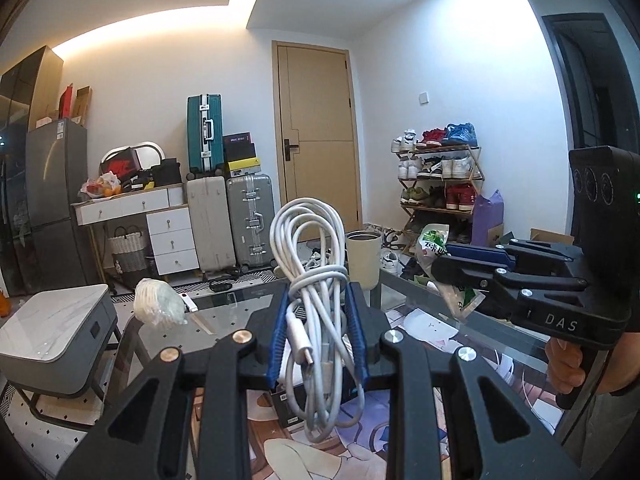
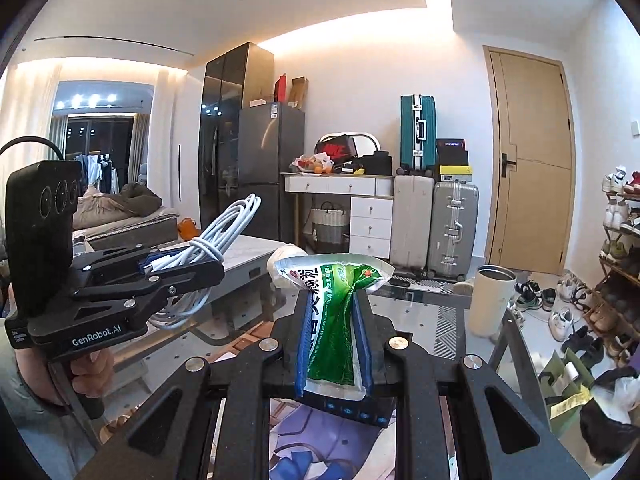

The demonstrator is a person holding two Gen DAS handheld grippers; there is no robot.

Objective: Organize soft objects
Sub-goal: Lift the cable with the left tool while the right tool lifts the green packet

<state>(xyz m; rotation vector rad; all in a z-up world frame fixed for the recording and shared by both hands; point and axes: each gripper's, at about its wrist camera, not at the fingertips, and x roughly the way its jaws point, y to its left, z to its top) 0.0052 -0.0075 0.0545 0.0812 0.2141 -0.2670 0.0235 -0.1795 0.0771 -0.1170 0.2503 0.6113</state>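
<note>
My left gripper point(image 1: 318, 300) is shut on a coiled white cable point(image 1: 310, 264) and holds it upright above the glass table point(image 1: 224, 316). It also shows in the right wrist view point(image 2: 182, 266) with the cable point(image 2: 224, 228) sticking out. My right gripper point(image 2: 334, 312) is shut on a green and white soft pouch point(image 2: 336, 320), held above the table. It shows in the left wrist view point(image 1: 460, 268) at the right, with the pouch point(image 1: 434, 248). A white wrapped bundle point(image 1: 156, 300) lies on the table at the left.
A cream cup point(image 1: 362, 260) stands on the table's far edge. A small grey side table point(image 1: 52, 332) stands to the left. Suitcases point(image 1: 228, 224), white drawers point(image 1: 172, 240) and a shoe rack point(image 1: 440, 184) line the far wall. A printed mat point(image 1: 280, 452) and dark box lie below my grippers.
</note>
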